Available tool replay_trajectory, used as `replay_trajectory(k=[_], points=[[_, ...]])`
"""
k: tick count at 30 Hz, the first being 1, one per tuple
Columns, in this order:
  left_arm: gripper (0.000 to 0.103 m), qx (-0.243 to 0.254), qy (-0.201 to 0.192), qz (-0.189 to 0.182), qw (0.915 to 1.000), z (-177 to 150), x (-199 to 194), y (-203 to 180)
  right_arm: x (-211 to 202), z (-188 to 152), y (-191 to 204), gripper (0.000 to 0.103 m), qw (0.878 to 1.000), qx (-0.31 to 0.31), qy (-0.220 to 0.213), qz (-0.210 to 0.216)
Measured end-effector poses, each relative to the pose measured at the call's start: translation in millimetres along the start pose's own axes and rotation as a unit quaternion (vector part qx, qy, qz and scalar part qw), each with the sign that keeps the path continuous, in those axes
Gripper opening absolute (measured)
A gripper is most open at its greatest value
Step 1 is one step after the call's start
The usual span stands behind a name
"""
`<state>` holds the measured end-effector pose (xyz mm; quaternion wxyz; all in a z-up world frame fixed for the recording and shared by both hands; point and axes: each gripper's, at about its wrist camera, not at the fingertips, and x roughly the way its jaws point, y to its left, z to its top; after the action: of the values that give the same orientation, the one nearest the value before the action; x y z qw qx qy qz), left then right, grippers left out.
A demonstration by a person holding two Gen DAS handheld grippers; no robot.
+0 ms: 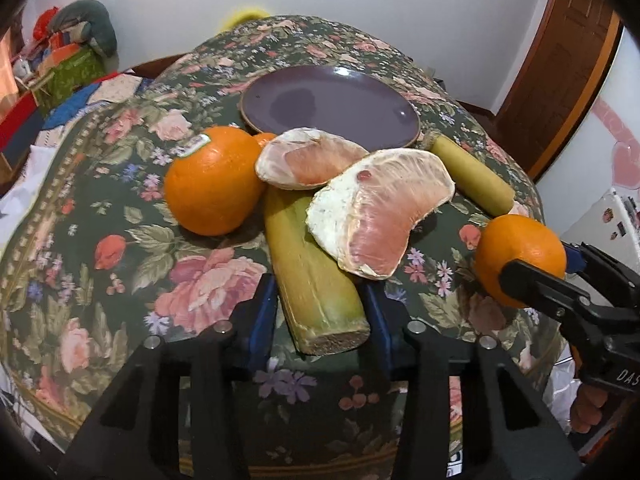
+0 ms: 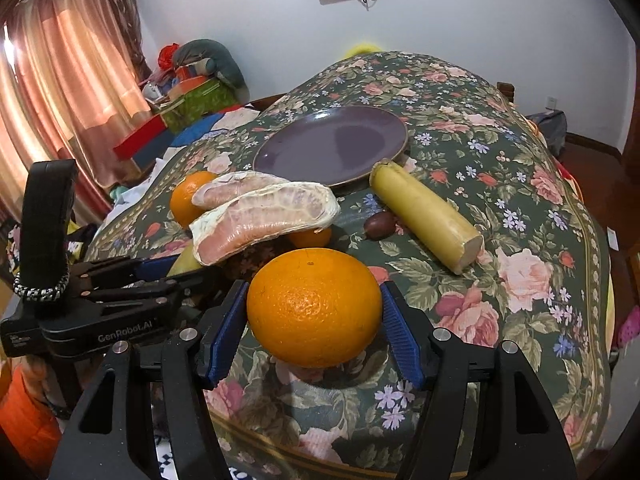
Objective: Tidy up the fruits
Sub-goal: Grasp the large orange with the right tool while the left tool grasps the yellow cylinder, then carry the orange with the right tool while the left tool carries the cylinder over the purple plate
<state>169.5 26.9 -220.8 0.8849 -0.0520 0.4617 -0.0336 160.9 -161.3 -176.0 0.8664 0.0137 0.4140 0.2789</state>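
Holding an orange (image 2: pixel 314 306) between the blue pads of the right hand-held gripper (image 2: pixel 314 312), we note both pads touch its sides, near the desk's front edge; the left wrist view shows the same orange (image 1: pixel 520 256) to the right. The left hand-held gripper (image 1: pixel 322 312) is spread around the cut end of a sugarcane piece (image 1: pixel 316 280); whether the pads touch it, we cannot tell. Two peeled pomelo segments (image 1: pixel 380 216) lie across that piece, the nearer overlapping the farther. A second orange (image 1: pixel 212 184) with a sticker sits just left of them. A second sugarcane piece (image 2: pixel 426 216) lies right of the group, one end by the rim of the purple plate (image 2: pixel 332 148). A small dark fruit (image 2: pixel 379 225) lies just beside it. A floral cloth (image 2: pixel 500 240) covers the desk.
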Motion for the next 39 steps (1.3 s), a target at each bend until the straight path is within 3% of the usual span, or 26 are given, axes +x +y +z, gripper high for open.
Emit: replay_trajectory(k=[4, 16, 22, 29, 39], points=[[0.036, -0.003, -0.005, 0.003, 1.0, -7, -13, 11, -5, -1, 2, 0.062, 1.0, 0.0, -0.005, 0.001], [0.036, 0.009, 0.021, 0.003, 0.9997, -41, -50, 29, -18, -4, 17, 0.062, 1.0, -0.011, -0.017, 0.004], [0.038, 0.007, 0.023, -0.01, 0.9996, -23, -43, 27, -21, -4, 17, 0.062, 1.0, -0.01, -0.021, 0.001], [0.038, 0.006, 0.068, -0.041, 0.9968, -4, -7, 24, -22, -1, 12, 0.062, 1.0, -0.004, -0.024, -0.002], [0.037, 0.017, 0.053, -0.028, 0.998, 3, -8, 20, -24, 5, 2, 0.062, 0.999, 0.002, -0.031, -0.016]])
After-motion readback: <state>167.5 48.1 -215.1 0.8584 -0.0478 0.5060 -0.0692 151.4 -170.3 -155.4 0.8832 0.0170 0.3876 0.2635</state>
